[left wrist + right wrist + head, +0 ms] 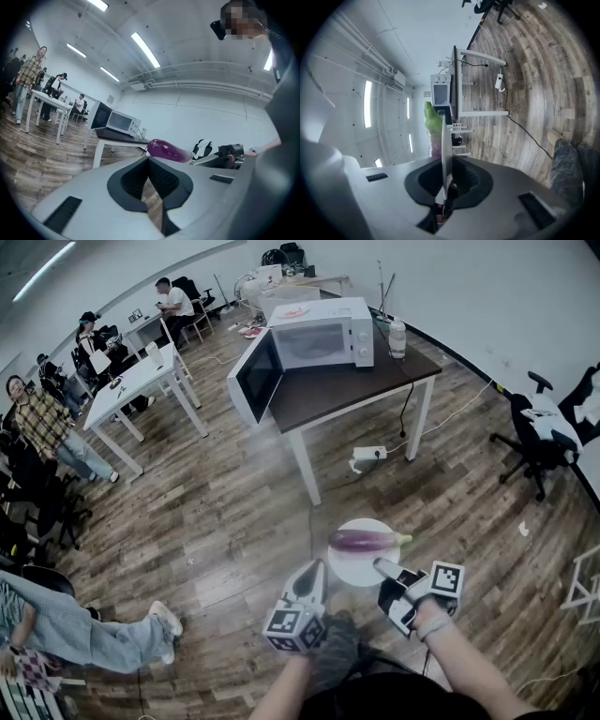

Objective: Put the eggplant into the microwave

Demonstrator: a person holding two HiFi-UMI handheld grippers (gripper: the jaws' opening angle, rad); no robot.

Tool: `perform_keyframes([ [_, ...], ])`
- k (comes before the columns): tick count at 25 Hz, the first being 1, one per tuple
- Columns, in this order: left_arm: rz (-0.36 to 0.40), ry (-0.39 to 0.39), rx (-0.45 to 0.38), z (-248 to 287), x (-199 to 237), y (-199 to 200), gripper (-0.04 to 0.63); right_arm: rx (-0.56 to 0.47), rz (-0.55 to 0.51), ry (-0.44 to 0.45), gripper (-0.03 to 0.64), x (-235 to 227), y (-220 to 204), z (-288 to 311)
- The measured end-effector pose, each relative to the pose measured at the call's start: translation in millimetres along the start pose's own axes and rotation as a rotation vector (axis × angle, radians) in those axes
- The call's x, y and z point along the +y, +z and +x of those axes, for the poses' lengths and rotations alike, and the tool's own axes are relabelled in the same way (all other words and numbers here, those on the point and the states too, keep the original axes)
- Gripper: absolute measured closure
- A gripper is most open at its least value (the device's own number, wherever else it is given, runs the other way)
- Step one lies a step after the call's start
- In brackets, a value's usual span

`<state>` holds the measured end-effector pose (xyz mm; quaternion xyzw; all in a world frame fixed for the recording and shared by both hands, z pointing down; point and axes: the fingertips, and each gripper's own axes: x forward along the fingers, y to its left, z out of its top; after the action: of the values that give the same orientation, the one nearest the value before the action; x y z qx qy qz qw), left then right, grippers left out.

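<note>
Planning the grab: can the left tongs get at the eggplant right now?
Probably yes. The eggplant lies uncovered on the plate, just ahead of the left tongs, with nothing between. The right tongs clamp the plate's rim. The left tongs are shut, so open them first.

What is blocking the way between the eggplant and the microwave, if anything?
Nothing visible. The microwave has its door hanging open, and open floor lies between its table and the eggplant, carried on a plate clamped in the right gripper.

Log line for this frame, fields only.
right gripper: shut on round white plate rim | purple eggplant: on plate | left gripper: shut, empty | white microwave: door open
</note>
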<state>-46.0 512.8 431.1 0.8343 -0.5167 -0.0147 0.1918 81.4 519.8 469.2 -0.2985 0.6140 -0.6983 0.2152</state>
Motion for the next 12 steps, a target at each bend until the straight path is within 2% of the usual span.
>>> perform_keyframes([
  [3, 0.007, 0.036, -0.001, 17, 9, 5, 0.601, -0.007, 0.007, 0.006, 0.598, 4, 10, 16],
  [6, 0.007, 0.043, -0.005, 35, 16, 8, 0.601, -0.009, 0.011, 0.005, 0.598, 10, 22, 32],
  [12, 0.056, 0.051, 0.005, 64, 34, 15, 0.601, -0.018, 0.022, 0.003, 0.598, 13, 45, 59],
])
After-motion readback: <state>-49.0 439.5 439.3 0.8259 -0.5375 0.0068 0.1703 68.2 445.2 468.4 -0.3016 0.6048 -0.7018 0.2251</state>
